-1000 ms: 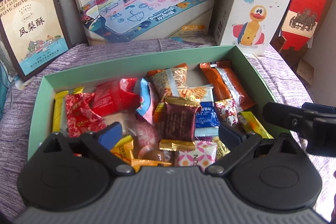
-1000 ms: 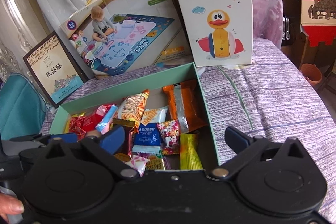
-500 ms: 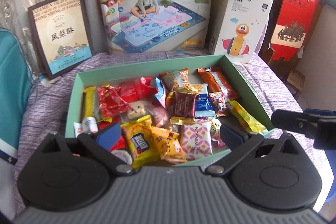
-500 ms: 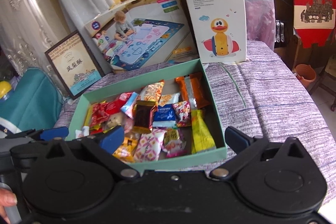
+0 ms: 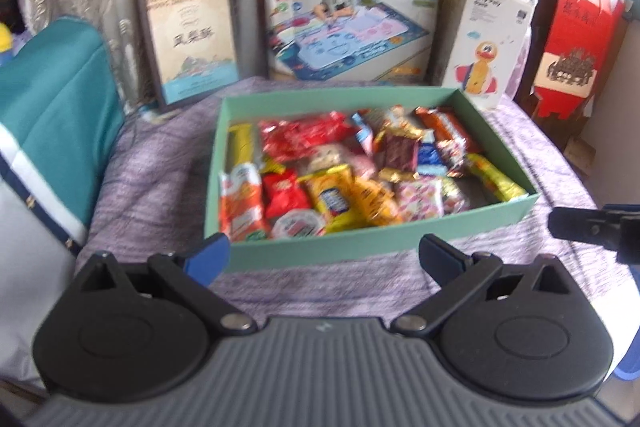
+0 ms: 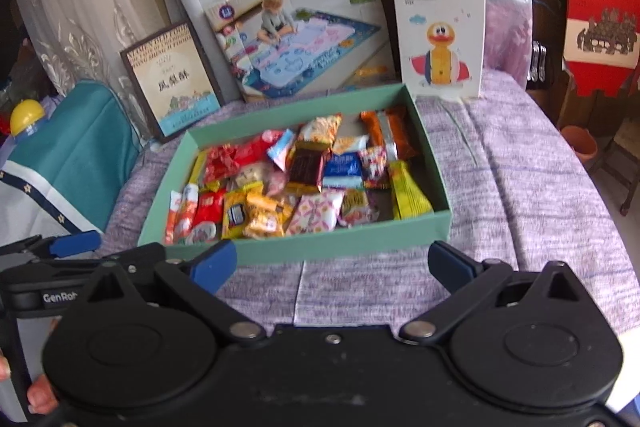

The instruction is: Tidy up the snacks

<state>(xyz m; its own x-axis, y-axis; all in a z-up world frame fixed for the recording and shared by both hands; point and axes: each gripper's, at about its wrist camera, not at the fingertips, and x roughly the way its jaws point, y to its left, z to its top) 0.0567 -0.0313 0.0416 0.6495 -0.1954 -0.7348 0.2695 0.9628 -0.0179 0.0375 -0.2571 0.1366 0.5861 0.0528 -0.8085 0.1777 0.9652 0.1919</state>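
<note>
Both sets of my fingers were spread wide and empty: left gripper (image 5: 324, 255) and right gripper (image 6: 332, 261) hung short of the box (image 6: 344, 251), which sat on the purple cloth (image 6: 520, 187). The snacks (image 6: 304, 179) lay heaped inside it, wrappers overlapping. Risk noted: a pinch into that heap could have caught two packets at once. Slick foil could have slipped free. A low approach could have shoved the near wall.

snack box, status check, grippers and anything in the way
Left gripper open, empty. Right gripper open, empty. Green box full of wrapped snacks, on purple cloth. Nothing blocking.
</note>
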